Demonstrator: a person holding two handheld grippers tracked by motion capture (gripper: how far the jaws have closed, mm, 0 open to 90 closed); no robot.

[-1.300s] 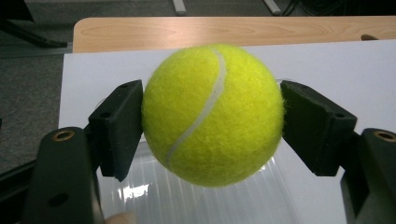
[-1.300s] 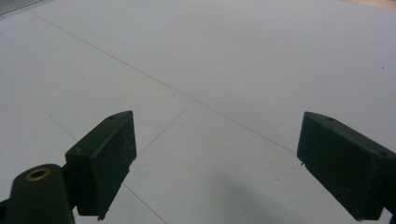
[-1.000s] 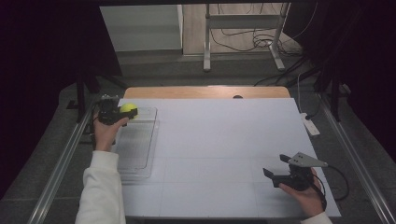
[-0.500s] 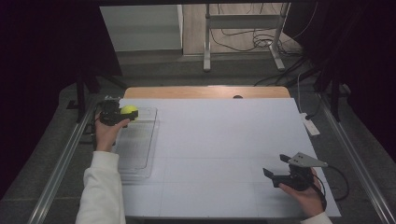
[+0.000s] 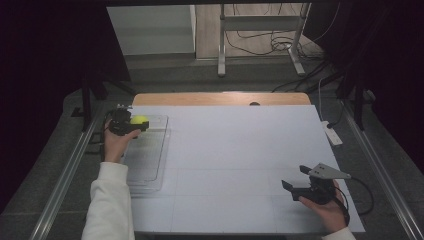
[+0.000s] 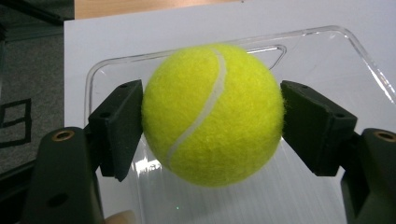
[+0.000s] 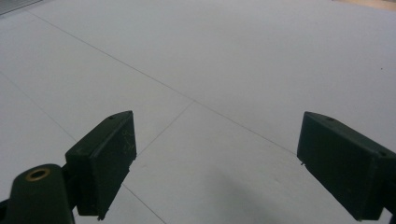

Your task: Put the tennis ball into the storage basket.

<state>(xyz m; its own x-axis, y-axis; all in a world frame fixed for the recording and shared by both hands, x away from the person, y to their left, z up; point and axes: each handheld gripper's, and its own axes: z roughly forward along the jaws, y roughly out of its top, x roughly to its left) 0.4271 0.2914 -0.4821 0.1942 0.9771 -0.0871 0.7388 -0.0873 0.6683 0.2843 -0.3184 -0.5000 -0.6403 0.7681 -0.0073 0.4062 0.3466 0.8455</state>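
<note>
Two grippers were at work over one broad white tabletop (image 5: 235, 160), the largest thing in the high view, with a strip of bare wood showing along its far edge. Next in size came a clear plastic tray (image 5: 150, 160), lying flat along the tabletop's left side; in the left gripper view its rounded transparent rim (image 6: 322, 32) curved behind the jaws.

At the tray's far end the left gripper (image 5: 131, 124) was held in a hand reaching out of a white sleeve (image 5: 107, 205). Its two black pads pressed against opposite sides of a yellow tennis ball (image 6: 212, 114), which sat squarely between them, its white seam curving down the front. In the high view the tennis ball (image 5: 139, 120) showed over the far left corner of the tray; whether it rested on the tray floor or hung just above it could not be told.

Well apart, near the tabletop's near right corner, the right gripper (image 5: 294, 184) sat in the other hand, a grey three-cornered plate on top and a cable trailing off to the right. In the right gripper view its jaws stood wide, with nothing but plain white surface between them (image 7: 212, 172).
</note>
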